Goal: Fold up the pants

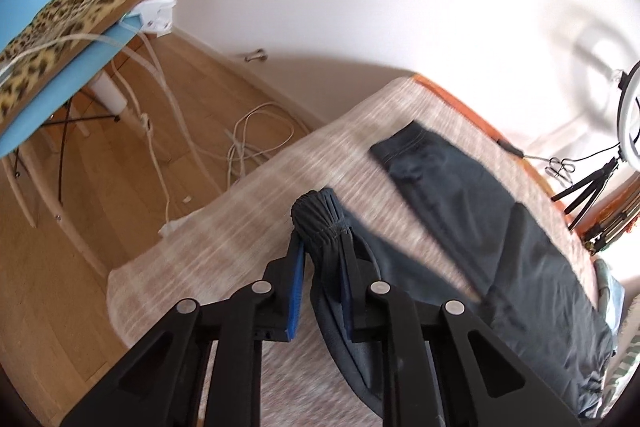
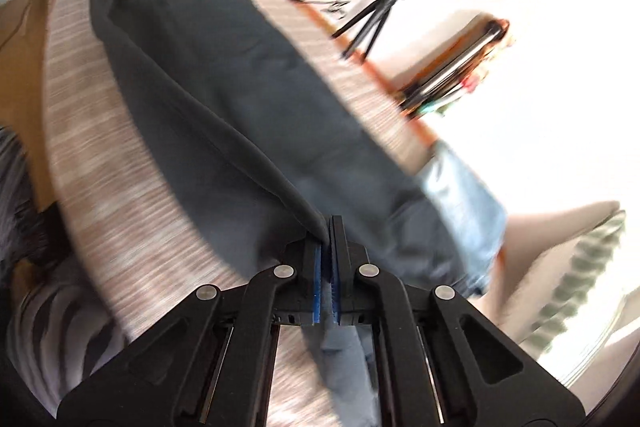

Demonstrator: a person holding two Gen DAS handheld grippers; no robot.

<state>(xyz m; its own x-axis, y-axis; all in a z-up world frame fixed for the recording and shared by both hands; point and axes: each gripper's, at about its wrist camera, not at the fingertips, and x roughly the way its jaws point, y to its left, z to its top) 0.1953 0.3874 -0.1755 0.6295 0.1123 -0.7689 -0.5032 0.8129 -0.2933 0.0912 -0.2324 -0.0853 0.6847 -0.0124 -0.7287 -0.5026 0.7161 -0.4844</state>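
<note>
Dark grey pants (image 2: pixel 224 75) lie stretched across a striped surface (image 2: pixel 120 163), the left hand-held gripper (image 1: pixel 320 247) pinching a gathered cuff, the right hand-held gripper (image 2: pixel 330 227) clamped on the waist end.

I held the left gripper (image 1: pixel 322 247) angled downward, its jaws clamped on bunched cloth; my right gripper (image 2: pixel 330 227) pointed downward too, jaws pinched tight on fabric.
</note>
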